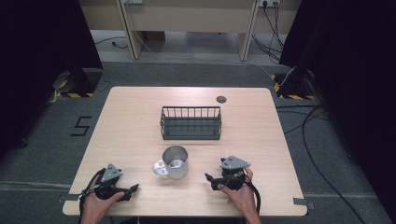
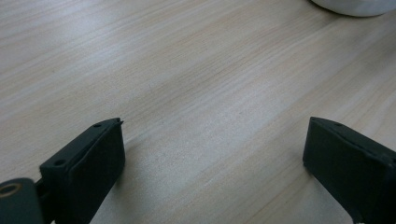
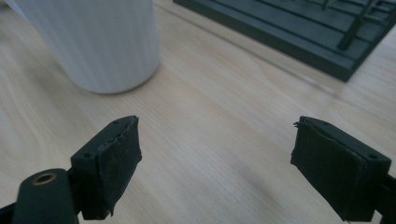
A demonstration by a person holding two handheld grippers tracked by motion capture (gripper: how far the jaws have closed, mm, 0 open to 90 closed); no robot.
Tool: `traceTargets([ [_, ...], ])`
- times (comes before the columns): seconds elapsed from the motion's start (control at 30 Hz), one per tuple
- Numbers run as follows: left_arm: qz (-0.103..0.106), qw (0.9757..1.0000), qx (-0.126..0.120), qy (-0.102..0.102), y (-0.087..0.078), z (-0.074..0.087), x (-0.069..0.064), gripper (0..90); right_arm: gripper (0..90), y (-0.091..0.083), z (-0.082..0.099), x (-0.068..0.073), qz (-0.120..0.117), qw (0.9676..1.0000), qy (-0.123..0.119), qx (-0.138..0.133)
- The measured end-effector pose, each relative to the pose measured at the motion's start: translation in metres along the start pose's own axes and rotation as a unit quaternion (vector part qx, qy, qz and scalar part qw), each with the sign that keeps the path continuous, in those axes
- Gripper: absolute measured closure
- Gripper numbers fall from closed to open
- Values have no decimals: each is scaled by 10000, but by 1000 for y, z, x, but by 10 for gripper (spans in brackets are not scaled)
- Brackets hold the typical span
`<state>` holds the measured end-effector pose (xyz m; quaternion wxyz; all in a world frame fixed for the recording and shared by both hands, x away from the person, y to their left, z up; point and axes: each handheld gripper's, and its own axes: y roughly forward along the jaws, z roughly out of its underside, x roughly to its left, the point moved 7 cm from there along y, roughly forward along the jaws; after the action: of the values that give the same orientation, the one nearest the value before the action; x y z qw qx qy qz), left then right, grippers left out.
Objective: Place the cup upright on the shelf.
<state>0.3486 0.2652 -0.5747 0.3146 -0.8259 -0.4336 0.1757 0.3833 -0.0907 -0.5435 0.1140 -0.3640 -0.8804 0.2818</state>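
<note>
pale wooden table (image 1: 130, 140): our right gripper (image 1: 214, 181) and left gripper (image 1: 128, 192) gaped empty; mug (image 1: 174, 162) between them, untouched; basket (image 1: 191, 123) beyond awaited.

The high view looks forward and down from above the person's side onto the whole table (image 1: 140, 116), far enough back to take in the floor around it. The left claw (image 2: 212, 149) view sits low and very near the wood, with the base of the mug (image 2: 355, 5) at its top right edge. The right claw (image 3: 217, 154) view sits equally low, facing the mug (image 3: 98, 42) and basket (image 3: 299, 32); both of these also show in the high view, mug (image 1: 174, 162) before basket (image 1: 191, 123).
</note>
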Motion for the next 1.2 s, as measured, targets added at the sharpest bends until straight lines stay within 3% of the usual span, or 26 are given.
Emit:
traceTargets([
  [0.23,1,10000,0,0,0,0,0,49,152,1,-15,12,-211,9990,-76,-381],
  [0.33,0,10000,1,1,0,0,0,49,151,4,-26,21,-414,9969,-41,-662],
  [0.8,0,10000,0,-3,0,0,0,49,151,17,-55,50,-693,9918,-300,-1036],
  [1.2,5,10000,1,3,0,0,0,49,150,24,-69,61,-809,9881,-352,-1262],
])
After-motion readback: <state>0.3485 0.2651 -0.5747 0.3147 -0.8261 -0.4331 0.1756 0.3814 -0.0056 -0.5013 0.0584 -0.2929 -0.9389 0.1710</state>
